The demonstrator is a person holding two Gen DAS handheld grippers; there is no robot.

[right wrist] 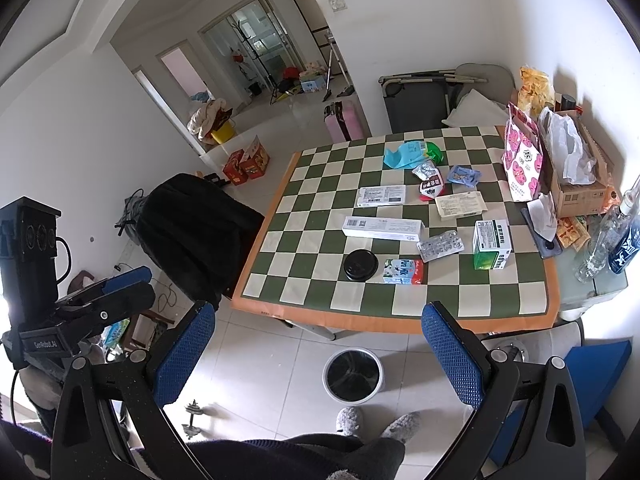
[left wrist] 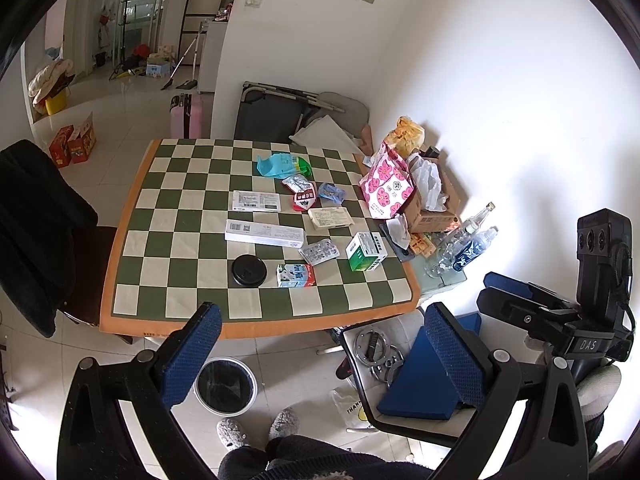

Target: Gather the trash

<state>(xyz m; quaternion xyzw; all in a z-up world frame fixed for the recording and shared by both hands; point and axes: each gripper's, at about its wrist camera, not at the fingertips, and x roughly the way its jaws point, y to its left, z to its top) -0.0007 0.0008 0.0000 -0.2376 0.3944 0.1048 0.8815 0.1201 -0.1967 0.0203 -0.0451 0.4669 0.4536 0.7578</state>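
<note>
Trash lies on the green-and-cream checked table [left wrist: 184, 248] [right wrist: 320, 264]: a black round lid [left wrist: 249, 270] [right wrist: 360, 265], a small milk carton [left wrist: 295, 275] [right wrist: 402, 271], a long white box [left wrist: 264, 233] [right wrist: 382, 228], a pill blister [left wrist: 319, 251] [right wrist: 440, 245], a green-white box [left wrist: 366, 251] [right wrist: 492, 245], wrappers and a blue bag [left wrist: 276, 164] [right wrist: 404, 155]. A white waste bin [left wrist: 225, 386] [right wrist: 353, 375] with a black liner stands on the floor before the table. My left gripper [left wrist: 320, 340] and right gripper [right wrist: 318, 340] are open, empty, held above the floor short of the table.
A chair draped with a black coat [left wrist: 36, 224] [right wrist: 192, 224] stands left of the table. A cardboard box [left wrist: 434, 200] [right wrist: 576, 184], a pink flowered bag [left wrist: 386, 184] [right wrist: 522, 156] and bottles [left wrist: 466, 240] [right wrist: 608, 240] crowd the table's right side. A chair with a blue box [left wrist: 424, 380] stands right.
</note>
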